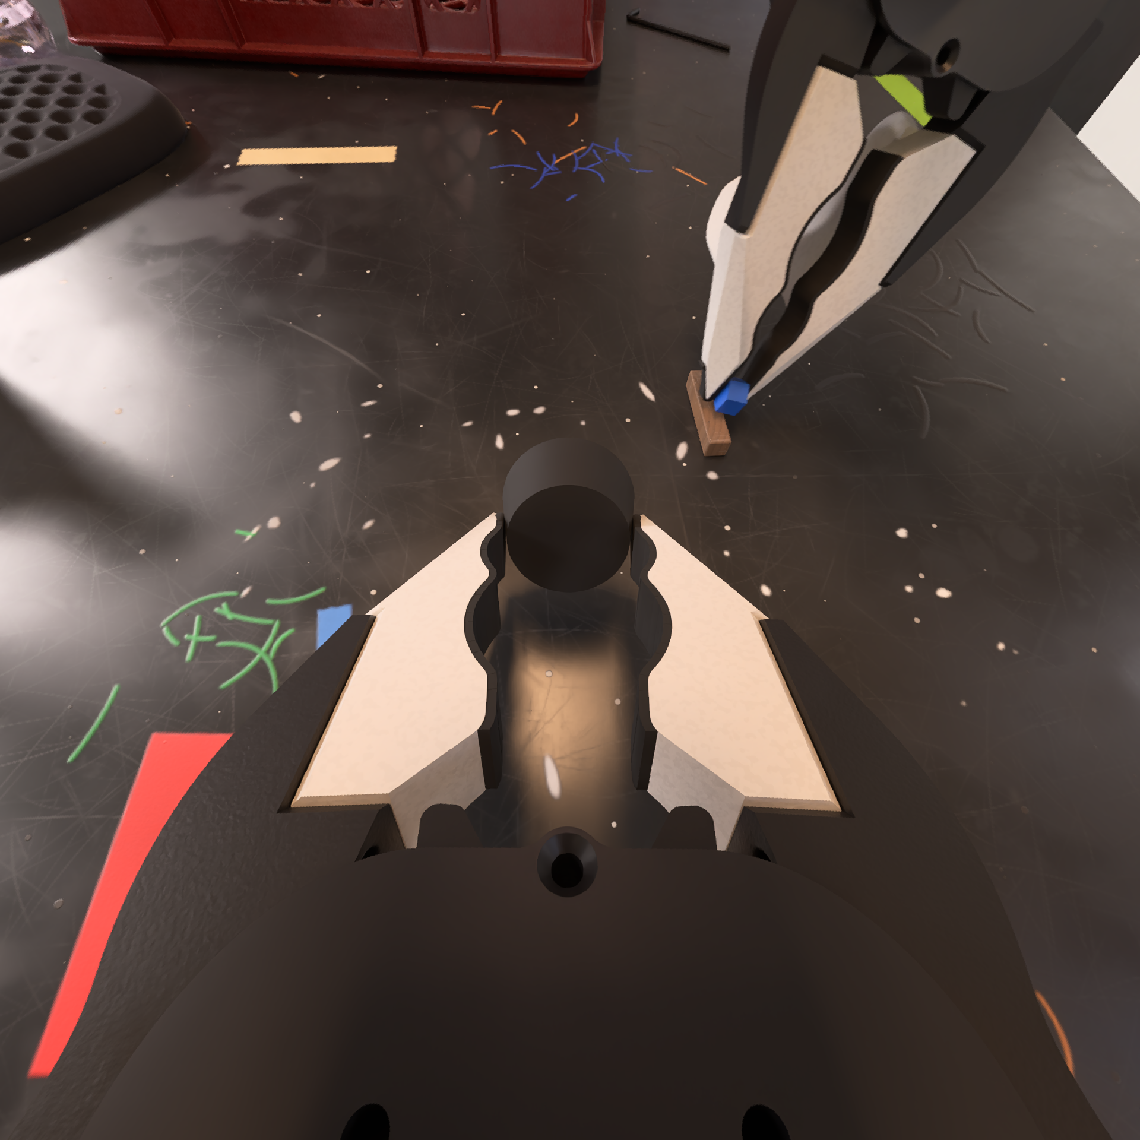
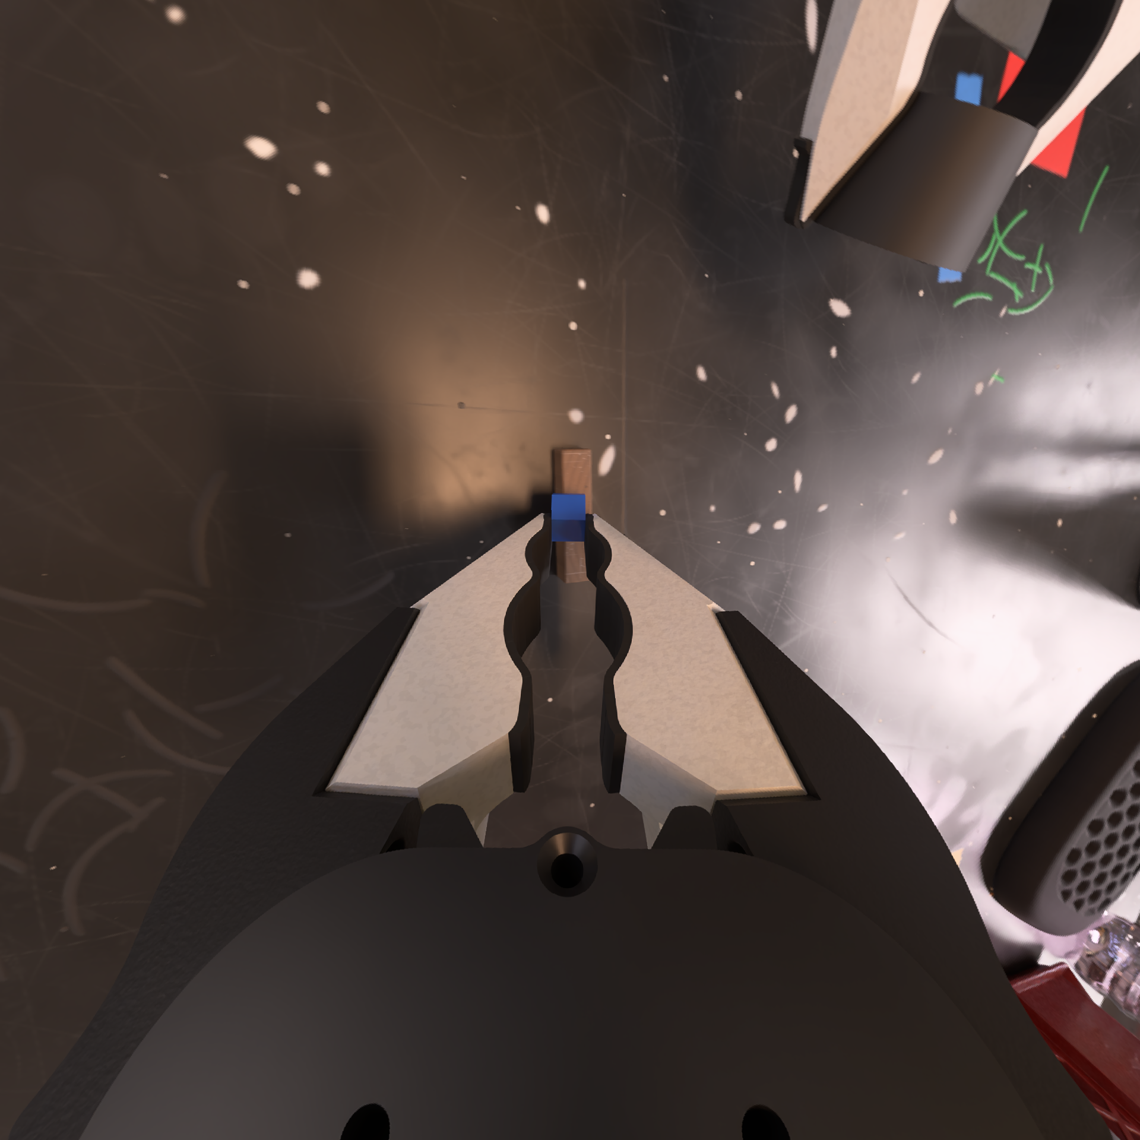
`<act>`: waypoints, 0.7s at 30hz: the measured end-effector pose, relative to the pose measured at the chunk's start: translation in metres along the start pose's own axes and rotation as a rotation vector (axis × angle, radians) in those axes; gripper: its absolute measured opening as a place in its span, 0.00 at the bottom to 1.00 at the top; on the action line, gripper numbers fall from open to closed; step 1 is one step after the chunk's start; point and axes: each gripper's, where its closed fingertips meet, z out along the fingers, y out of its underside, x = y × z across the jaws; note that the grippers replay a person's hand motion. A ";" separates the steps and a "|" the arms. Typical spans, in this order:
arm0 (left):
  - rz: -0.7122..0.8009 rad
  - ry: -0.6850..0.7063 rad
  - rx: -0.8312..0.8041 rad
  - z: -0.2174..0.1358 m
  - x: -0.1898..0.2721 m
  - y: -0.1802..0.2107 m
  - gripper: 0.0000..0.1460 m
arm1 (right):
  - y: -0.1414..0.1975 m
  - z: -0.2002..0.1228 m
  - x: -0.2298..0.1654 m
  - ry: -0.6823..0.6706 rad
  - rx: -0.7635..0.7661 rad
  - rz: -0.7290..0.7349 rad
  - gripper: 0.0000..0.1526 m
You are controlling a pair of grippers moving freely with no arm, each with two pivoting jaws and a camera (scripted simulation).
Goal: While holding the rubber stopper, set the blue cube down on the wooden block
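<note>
My left gripper [image 1: 568,524] is shut on a black rubber stopper [image 1: 568,530] and holds it above the dark table. It also shows in the right wrist view [image 2: 913,203] with the stopper [image 2: 925,185] at the top right. My right gripper [image 2: 568,524] is shut on a small blue cube [image 2: 568,517]. The cube sits on or just above the middle of a narrow wooden block [image 2: 572,472] that lies on the table. In the left wrist view the right gripper [image 1: 728,388] points down with the cube [image 1: 731,398] at the block [image 1: 709,425].
A red crate [image 1: 333,31] stands at the far edge. A black perforated part [image 1: 55,123] lies at the far left. Tape strips in tan [image 1: 316,155], red [image 1: 117,894] and blue [image 1: 333,620] lie on the scratched table, with green and blue scribbles.
</note>
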 end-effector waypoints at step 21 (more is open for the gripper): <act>0.011 -0.001 -0.007 -0.002 0.002 0.002 0.28 | 0.001 -0.002 -0.001 -0.242 0.037 0.177 0.06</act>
